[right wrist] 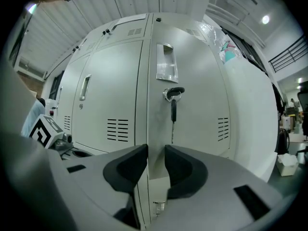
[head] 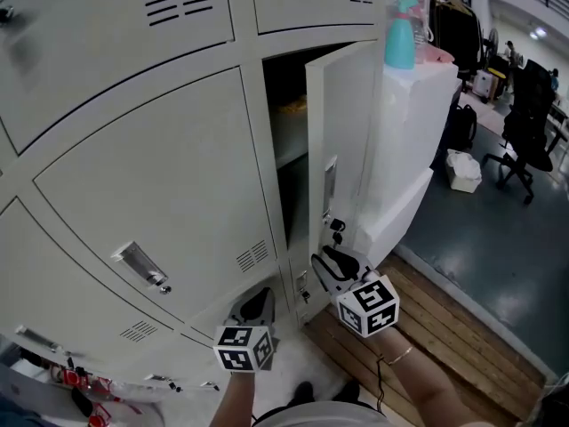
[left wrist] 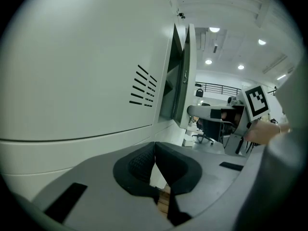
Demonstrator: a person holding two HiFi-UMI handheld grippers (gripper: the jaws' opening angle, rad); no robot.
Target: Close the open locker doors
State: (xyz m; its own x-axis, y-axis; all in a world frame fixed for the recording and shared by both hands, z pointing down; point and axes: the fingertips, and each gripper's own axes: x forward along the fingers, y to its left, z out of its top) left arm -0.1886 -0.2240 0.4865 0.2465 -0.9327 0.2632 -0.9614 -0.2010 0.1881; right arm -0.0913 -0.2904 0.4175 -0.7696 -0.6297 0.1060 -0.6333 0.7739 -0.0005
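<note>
One grey locker door stands ajar over a dark compartment; the doors around it are closed. My right gripper is shut on this door's lower free edge, just below the key hanging in its lock. In the right gripper view the door edge fills the gap between the pads of my right gripper, with the key and recessed handle above. My left gripper hangs shut and empty before the closed lower-left door. In the left gripper view, my left gripper points along the locker front toward the open door.
White foam blocks stand right behind the open door, with a teal spray bottle on top. Wooden planks cover the floor beneath me. An office chair and a white bin stand further right.
</note>
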